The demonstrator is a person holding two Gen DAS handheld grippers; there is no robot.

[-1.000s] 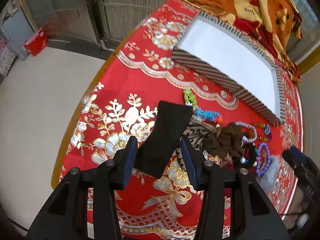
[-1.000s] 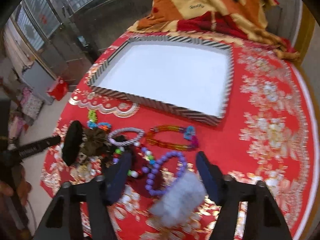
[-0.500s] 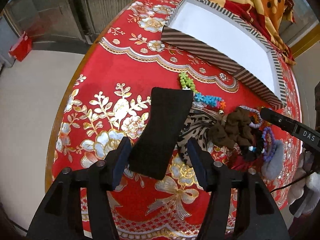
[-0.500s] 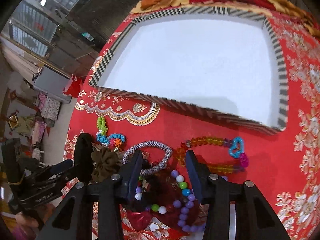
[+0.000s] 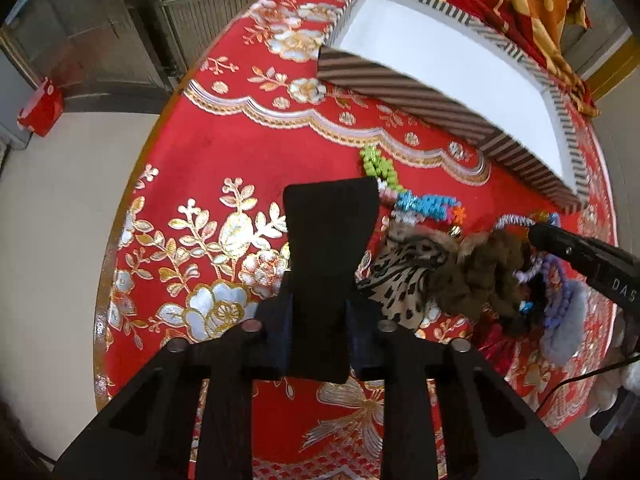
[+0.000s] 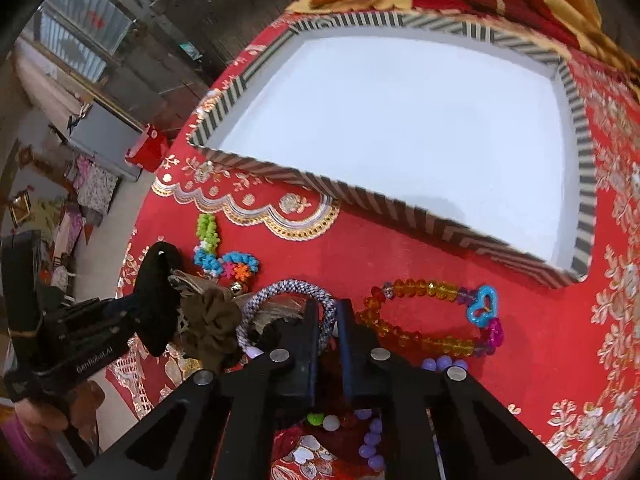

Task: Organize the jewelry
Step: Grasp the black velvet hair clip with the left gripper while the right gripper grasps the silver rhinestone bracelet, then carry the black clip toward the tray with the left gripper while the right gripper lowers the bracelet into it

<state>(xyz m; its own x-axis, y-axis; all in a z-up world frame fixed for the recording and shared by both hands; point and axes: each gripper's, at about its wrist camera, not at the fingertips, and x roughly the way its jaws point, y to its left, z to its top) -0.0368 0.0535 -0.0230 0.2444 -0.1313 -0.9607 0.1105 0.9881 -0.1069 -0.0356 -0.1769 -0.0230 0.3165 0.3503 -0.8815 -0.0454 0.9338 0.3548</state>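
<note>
Right wrist view: right hand-held gripper (image 6: 328,322) pinching braided bracelet (image 6: 288,292) rim, striped tray (image 6: 440,224) lying straight ahead.

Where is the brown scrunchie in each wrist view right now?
Left wrist: the brown scrunchie sits right of centre, between the leopard-print scrunchie and the right gripper's finger.
Right wrist: lower left, beside the black band.
Shared landmark: the striped tray, beyond it in both.

Bright daylight, fisheye-warped edges — slight blur
</note>
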